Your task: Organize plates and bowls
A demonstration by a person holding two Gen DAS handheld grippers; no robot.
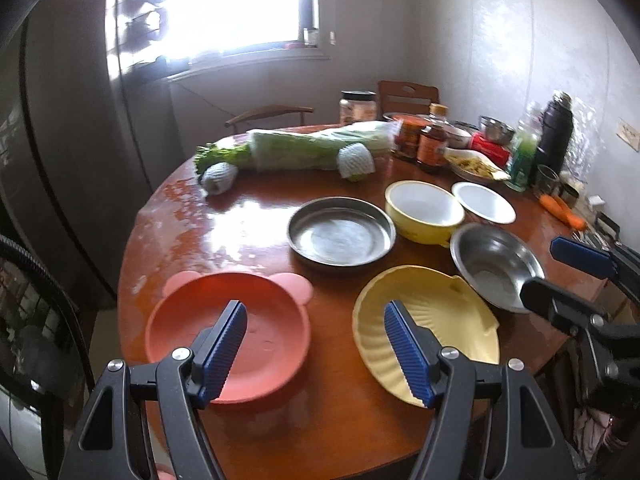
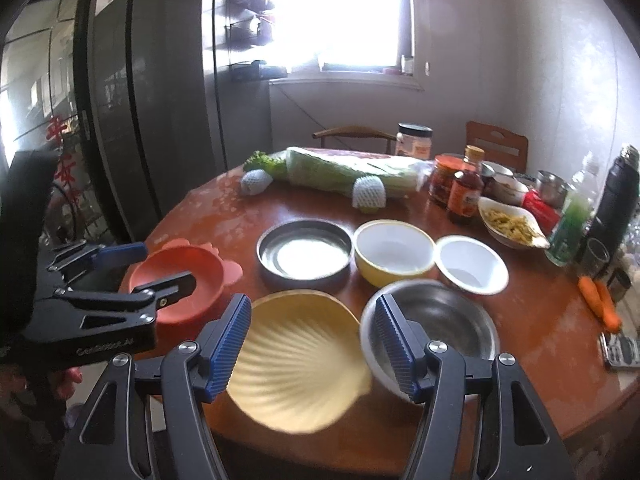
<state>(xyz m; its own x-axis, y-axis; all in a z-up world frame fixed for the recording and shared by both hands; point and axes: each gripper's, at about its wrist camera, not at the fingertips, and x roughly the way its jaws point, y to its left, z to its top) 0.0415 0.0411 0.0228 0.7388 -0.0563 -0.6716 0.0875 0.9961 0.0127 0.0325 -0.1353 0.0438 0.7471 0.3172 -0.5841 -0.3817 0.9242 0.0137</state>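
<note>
Six dishes lie on the round wooden table (image 1: 248, 216). A pink plate with bear ears (image 1: 272, 320) (image 2: 200, 300) is at the near left and a yellow shell-shaped plate (image 1: 436, 308) (image 2: 304, 360) sits beside it. Behind them stand a steel plate (image 1: 340, 236) (image 2: 304, 254), a yellow bowl (image 1: 420, 212) (image 2: 394, 252), a white bowl (image 1: 484, 202) (image 2: 468, 264) and a steel bowl (image 1: 496, 264) (image 2: 444, 316). My left gripper (image 1: 316, 352) (image 2: 166, 264) hovers open over the pink plate's near side, holding nothing. My right gripper (image 2: 314, 344) (image 1: 544, 270) is open above the shell plate and steel bowl, also holding nothing.
A wrapped cabbage (image 1: 316, 148) and two foam-netted fruits lie across the back of the table. Jars, sauce bottles (image 1: 432, 144), a food dish (image 2: 512, 220), a black flask (image 1: 556, 132) and carrots (image 2: 600, 304) crowd the right side. Chairs stand behind the table and a tall fridge (image 2: 152, 120) is on the left.
</note>
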